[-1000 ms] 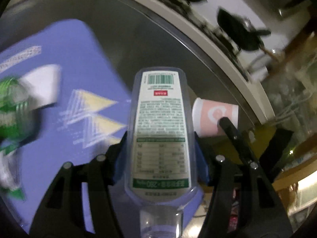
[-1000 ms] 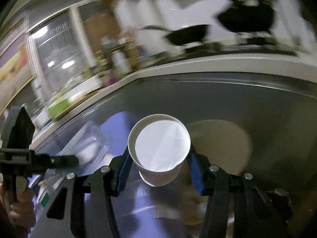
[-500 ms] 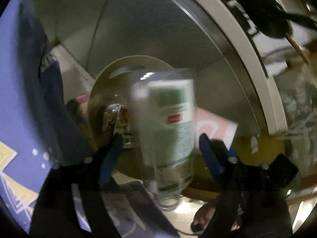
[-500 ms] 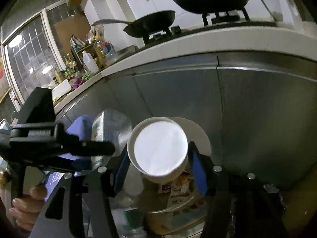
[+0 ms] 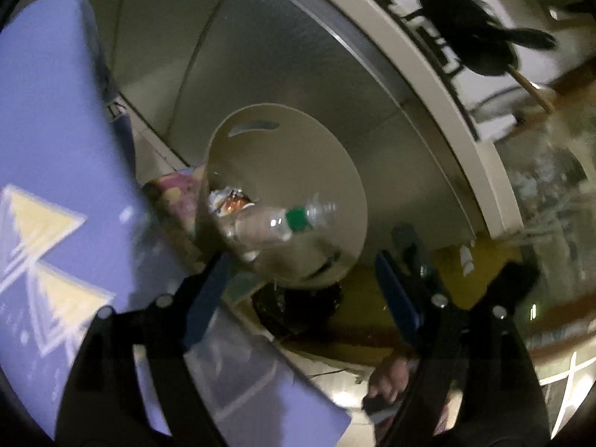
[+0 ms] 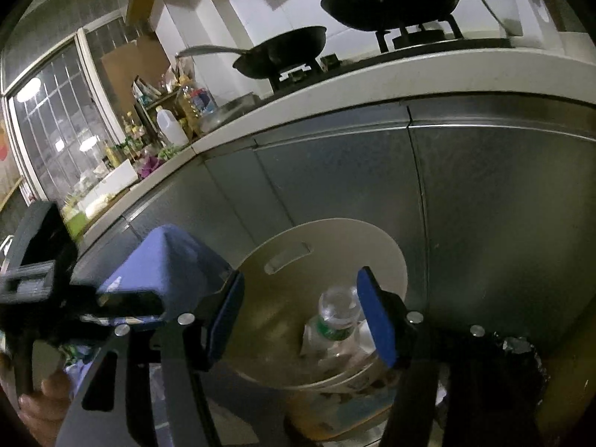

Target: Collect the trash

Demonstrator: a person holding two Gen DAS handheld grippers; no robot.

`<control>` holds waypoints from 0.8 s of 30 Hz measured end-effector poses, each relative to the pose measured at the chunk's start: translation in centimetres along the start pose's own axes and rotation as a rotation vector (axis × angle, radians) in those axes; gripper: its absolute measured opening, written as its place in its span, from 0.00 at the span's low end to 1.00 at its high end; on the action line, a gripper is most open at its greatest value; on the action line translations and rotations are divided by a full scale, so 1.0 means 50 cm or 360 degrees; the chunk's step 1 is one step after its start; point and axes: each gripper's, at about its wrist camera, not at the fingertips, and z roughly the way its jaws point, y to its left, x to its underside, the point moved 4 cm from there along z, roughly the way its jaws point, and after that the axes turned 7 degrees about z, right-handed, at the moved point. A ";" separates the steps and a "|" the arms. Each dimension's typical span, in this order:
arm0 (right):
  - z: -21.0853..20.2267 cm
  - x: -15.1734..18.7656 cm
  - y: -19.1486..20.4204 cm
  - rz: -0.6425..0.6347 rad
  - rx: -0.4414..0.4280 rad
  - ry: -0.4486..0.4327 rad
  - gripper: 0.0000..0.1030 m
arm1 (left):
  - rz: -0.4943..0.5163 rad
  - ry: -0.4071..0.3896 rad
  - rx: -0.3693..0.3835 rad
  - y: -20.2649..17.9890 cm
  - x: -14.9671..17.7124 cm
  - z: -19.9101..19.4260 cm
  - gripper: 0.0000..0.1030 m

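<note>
Trash bin (image 6: 283,339): beige, round, lid raised, on the floor against steel cabinet fronts (image 6: 484,201). 1 clear bottle (image 5: 275,223) with green band lies inside on wrappers. Left gripper (image 5: 298,287) and right gripper (image 6: 300,320): fingers spread over the bin after opening, nothing between them.

Two black hand-held grippers are showing, the left gripper (image 5: 301,287) and the right gripper (image 6: 301,320). Each is carrying flat blue pads (image 6: 376,320) on angular black fingers, with round silver screws (image 5: 439,300) glinting along the frame.
</note>
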 end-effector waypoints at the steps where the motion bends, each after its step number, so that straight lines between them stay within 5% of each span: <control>1: -0.007 0.002 0.003 0.0009 -0.0011 0.0000 0.57 | 0.0027 -0.0015 -0.0012 0.000 0.015 -0.016 0.74; 14: -0.113 0.074 0.127 -0.0065 -0.0151 0.0087 0.57 | 0.0192 -0.0283 -0.0353 0.062 0.260 -0.258 0.75; 24: -0.182 0.176 0.207 -0.0018 -0.0178 0.0214 0.57 | 0.0256 -0.0460 -0.0680 0.062 0.349 -0.360 0.75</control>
